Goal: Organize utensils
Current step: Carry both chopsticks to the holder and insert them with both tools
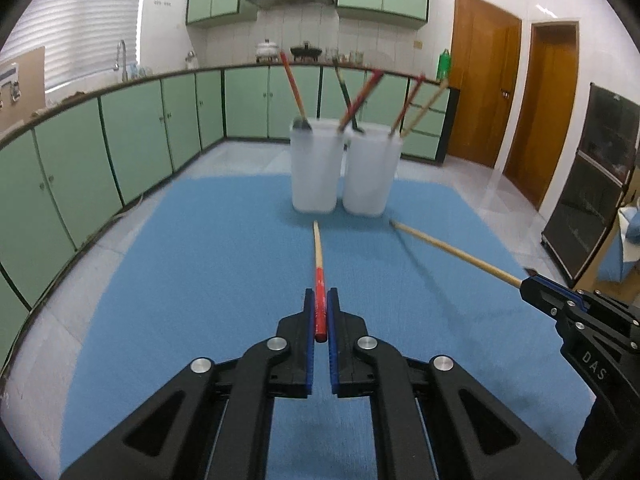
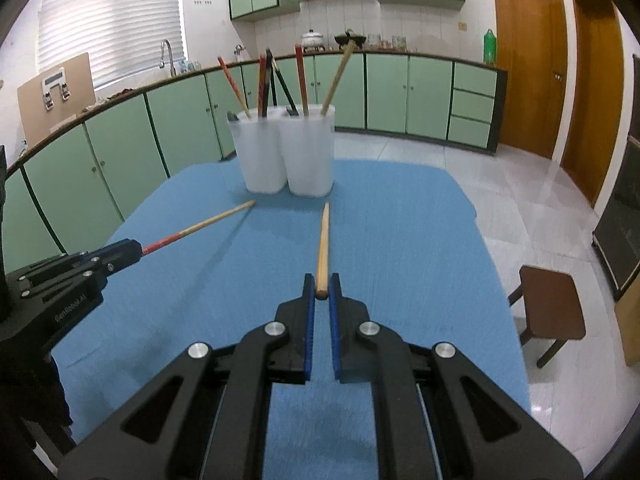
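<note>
— Green cabinets all round the kitchen, and a blue mat (image 1: pixel 200 280) over the bench; two white tubs (image 1: pixel 316 168) stand side by side at the far end, touching or nearly so, each already bristling with chopsticks.

— And both hands are loaded; the left gripper (image 1: pixel 321 312) has its fingers (image 1: pixel 308 320) closed narrow on the red end of a red-handled chopstick (image 1: pixel 318 252), its pale tip pointing at the tubs; the right gripper (image 2: pixel 322 294) pinches a plain wooden chopstick (image 2: pixel 323 240) by the very end.

— Are they off the mat?

— Both look lifted, though I can't tell how high; the tips sit short of the tubs.

— What worries you?

— The right one mostly; so little wood sits between those fingers that I'd expect it to pivot or slip on the way; and the sticks already in the tubs lean every way, so an incoming tip could catch one, or knock a light tub over; the two arms could also cross near the rims.
</note>
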{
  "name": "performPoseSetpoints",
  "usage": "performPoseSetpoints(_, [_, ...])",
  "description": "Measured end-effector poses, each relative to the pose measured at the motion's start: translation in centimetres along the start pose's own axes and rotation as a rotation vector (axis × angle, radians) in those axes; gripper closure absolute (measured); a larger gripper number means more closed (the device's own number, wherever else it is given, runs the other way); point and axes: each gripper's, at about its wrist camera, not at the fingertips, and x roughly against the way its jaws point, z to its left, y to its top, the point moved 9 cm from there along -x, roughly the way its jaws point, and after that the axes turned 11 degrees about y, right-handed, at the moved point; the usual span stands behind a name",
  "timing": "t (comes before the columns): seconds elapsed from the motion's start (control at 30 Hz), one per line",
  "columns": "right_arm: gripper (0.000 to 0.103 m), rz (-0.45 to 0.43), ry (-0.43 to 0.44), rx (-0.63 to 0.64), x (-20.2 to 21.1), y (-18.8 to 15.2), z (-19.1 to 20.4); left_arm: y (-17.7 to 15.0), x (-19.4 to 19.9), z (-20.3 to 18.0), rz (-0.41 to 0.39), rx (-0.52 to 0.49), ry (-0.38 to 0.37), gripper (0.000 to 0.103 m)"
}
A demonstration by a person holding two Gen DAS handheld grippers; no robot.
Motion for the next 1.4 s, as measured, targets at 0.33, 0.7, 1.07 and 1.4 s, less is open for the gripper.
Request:
performPoseSetpoints(0.33, [0.097, -0.076, 0.046, 0.027, 2.2, 5.9, 0.3, 5.6, 2.8, 1.5, -0.128, 0.013, -0.015, 0.097])
performPoseSetpoints(0.7, [0.097, -0.114, 0.11, 0.085, 2.7, 14.0, 1.4, 11.5, 2.3, 1.1, -0.168, -0.017, -0.085, 0.098])
performPoseSetpoints(1.07, [0.097, -0.145, 0.144, 0.169, 3.7, 20.9, 3.0, 15.6, 2.1, 1.7, -0.203, -0.016, -0.136, 0.098])
performPoseSetpoints(1.4, [0.097, -0.281, 0.104, 0.194, 4.4, 30.9, 1.9, 24.4, 4.0, 1.6, -0.363, -0.025, -0.139, 0.098])
